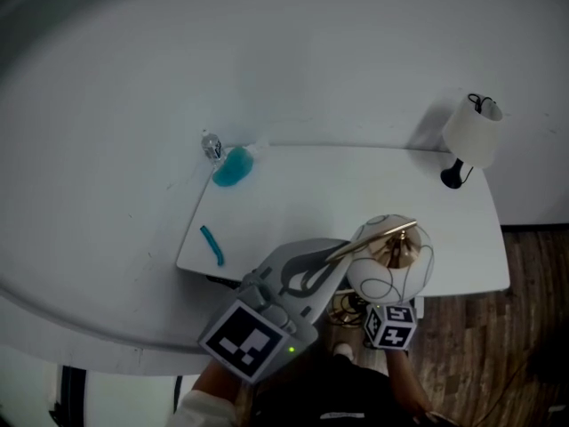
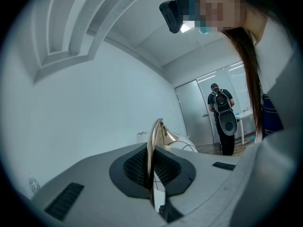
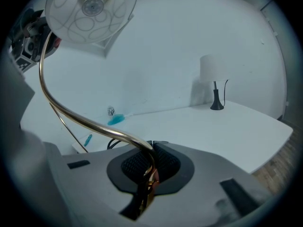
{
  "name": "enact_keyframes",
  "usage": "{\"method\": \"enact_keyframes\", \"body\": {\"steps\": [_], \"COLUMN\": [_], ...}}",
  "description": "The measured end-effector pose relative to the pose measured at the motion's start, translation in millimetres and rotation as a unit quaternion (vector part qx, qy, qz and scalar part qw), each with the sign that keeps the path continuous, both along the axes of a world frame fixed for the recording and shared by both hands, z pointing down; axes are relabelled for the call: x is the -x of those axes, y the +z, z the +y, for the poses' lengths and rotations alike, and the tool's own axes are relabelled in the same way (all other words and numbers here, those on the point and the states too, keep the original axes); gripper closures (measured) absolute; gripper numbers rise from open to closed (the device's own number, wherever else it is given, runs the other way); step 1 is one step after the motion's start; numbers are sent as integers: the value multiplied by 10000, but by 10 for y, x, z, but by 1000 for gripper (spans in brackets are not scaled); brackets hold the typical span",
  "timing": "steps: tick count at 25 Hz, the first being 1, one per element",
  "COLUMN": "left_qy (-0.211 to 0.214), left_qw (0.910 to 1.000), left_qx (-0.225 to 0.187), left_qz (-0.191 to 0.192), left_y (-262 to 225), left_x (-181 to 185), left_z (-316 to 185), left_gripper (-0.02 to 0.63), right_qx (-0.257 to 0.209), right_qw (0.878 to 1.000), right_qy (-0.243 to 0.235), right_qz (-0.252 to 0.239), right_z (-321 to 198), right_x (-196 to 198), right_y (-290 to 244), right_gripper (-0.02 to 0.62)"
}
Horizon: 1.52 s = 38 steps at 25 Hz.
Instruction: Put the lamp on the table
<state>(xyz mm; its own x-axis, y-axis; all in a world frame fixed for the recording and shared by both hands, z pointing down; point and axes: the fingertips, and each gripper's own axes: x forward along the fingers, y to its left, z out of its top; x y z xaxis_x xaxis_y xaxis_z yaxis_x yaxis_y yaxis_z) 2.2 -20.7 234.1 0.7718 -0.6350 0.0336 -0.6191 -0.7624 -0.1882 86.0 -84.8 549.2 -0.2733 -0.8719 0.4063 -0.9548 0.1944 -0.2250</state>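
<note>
Left claw (image 2: 152,171) is clamping the lamp's (image 1: 391,263) thin gold stem (image 3: 71,112) close to the shade (image 3: 90,8), and I am pinching the stem lower down with the right claw (image 3: 147,173), jaws nearly together. I judge two grips are stopping it swinging. I am holding it over the desk's (image 1: 356,185) near edge. The shade is hiding its base, so I cannot tell its clearance above the desk.
</note>
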Motion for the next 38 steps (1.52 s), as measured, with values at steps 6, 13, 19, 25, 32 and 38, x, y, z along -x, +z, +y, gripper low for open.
{"method": "enact_keyframes", "body": {"steps": [6, 13, 19, 25, 32, 38], "left_qy": [-123, -241, -352, -517, -634, -767], "left_qw": [9998, 9995, 9991, 9983, 9976, 9967], "left_qx": [128, 200, 197, 206, 223, 232], "left_qz": [-73, -57, -133, -144, -134, -101], "left_y": [-23, 23, 73, 111, 137, 165], "left_x": [-138, -237, -274, -257, -254, -159], "left_z": [-340, -539, -668, -786, -926, -1017], "left_gripper": [601, 601, 601, 601, 601, 601], "right_qx": [98, 195, 205, 197, 227, 215], "right_qw": [9998, 9995, 9991, 9986, 9979, 9975], "right_qy": [-153, -225, -365, -485, -596, -674], "right_qz": [-60, -90, -100, -80, -94, -39], "right_z": [-308, -511, -672, -819, -978, -1098], "right_x": [-73, -153, -154, -135, -108, -41], "right_y": [6, 84, 133, 145, 164, 176], "right_gripper": [588, 588, 588, 588, 588, 588]}}
